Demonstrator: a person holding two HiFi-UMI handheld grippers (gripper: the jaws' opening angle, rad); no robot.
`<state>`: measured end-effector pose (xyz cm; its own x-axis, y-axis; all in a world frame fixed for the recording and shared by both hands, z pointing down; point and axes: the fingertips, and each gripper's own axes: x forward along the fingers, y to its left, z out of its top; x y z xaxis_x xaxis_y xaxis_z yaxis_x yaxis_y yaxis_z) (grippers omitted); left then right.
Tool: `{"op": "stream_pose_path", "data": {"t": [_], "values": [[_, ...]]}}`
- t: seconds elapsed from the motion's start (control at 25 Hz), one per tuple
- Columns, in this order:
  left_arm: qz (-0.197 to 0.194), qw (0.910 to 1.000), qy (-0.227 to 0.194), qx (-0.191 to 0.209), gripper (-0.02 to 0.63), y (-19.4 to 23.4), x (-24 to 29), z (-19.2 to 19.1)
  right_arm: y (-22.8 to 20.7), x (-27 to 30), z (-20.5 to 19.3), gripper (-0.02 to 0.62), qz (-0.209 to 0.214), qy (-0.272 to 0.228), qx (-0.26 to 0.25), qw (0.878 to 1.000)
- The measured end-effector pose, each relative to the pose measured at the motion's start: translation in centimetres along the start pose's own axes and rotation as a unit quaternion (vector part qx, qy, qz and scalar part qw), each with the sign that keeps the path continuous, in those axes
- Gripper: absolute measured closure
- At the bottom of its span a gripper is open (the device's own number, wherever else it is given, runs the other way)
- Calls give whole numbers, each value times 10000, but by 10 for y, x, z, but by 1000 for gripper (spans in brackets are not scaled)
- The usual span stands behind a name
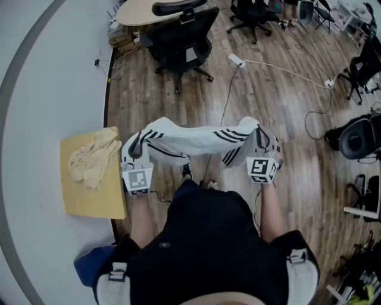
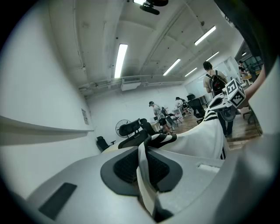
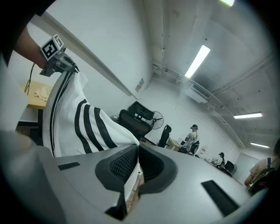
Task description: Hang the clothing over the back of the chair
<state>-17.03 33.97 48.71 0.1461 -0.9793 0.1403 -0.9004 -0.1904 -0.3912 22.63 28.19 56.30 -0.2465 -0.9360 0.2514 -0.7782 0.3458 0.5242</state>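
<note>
A white garment with black stripes (image 1: pixel 196 142) hangs stretched between my two grippers above the wood floor. My left gripper (image 1: pixel 136 156) is shut on its left end, where white cloth (image 2: pixel 144 175) runs between the dark pads. At the other end my right gripper (image 1: pixel 260 148) is shut on striped cloth (image 3: pixel 87 127). Further ahead stands a black office chair (image 1: pixel 181 41), its back toward me, also visible as the chair (image 2: pixel 135 131) in the left gripper view and the chair (image 3: pixel 135 118) in the right gripper view. The garment is well short of it.
A wooden board (image 1: pixel 89 179) with a crumpled cream cloth (image 1: pixel 92 158) lies on the white surface at left. A round table (image 1: pixel 149 11) stands behind the chair. Cables and a power strip (image 1: pixel 237 59) cross the floor. More black chairs (image 1: pixel 253 15) and gear (image 1: pixel 357 137) stand at right.
</note>
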Motion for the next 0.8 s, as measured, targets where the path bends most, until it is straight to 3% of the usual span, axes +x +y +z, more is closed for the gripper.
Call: {"op": "stream_pose_path", "data": {"t": [0.36, 0.8], "values": [[1, 10000, -25, -56, 595, 7, 1, -1, 5, 4, 6, 592, 23, -23, -11, 10000], [-98, 9998, 2, -193, 595, 46, 32, -26, 26, 39, 30, 592, 7, 90, -65, 9999]]}}
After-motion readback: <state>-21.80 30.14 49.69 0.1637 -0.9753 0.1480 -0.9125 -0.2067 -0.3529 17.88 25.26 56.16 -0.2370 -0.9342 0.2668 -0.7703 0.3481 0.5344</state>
